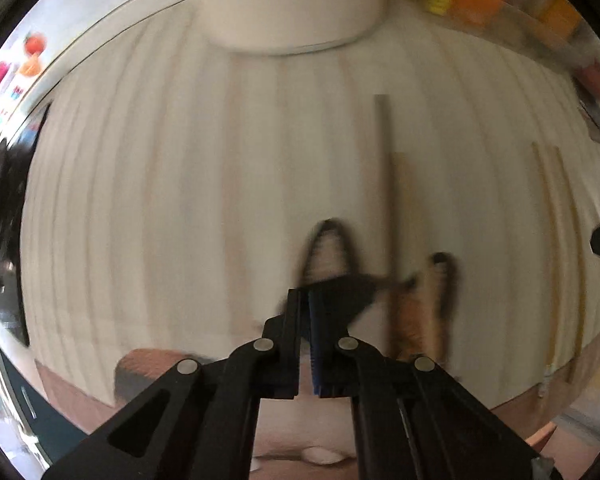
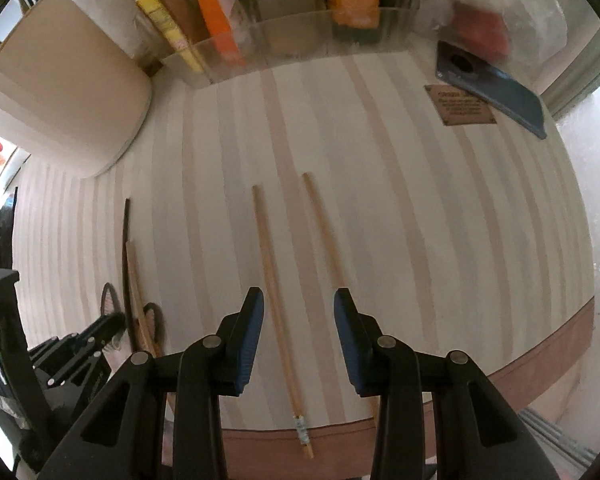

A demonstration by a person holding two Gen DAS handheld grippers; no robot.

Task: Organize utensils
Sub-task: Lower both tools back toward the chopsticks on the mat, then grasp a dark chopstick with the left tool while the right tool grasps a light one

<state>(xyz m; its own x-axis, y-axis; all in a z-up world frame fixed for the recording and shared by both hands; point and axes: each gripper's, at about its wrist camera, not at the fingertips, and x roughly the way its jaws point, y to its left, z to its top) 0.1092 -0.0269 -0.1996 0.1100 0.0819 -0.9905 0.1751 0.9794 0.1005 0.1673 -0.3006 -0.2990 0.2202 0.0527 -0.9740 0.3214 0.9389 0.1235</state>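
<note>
Two pale wooden chopsticks (image 2: 278,300) lie side by side on the striped tabletop (image 2: 440,220), pointing away, with their near ends past the tabletop's near edge. The right tongs (image 2: 299,308) hover over them with the blue pads apart, one chopstick between the pads and the other running under the right pad; nothing is held. To the left lie a dark stick and a brown stick (image 2: 129,264) with a pair of scissors (image 1: 436,300), its dark loop handles just beyond the left tongs (image 1: 305,320). The left tongs are nearly together; the view is blurred, so I cannot tell whether they pinch a scissor handle. A tall cream container (image 2: 64,96) stands far left, probably the holder. By the look of it, no utensil is put away yet, so nearly all the sorting is left. At the far side sit a clear organizer (image 2: 292,36) of packets and a blue phone (image 2: 496,88), both well apart from the utensils; nothing blocks the way to the container.
</note>
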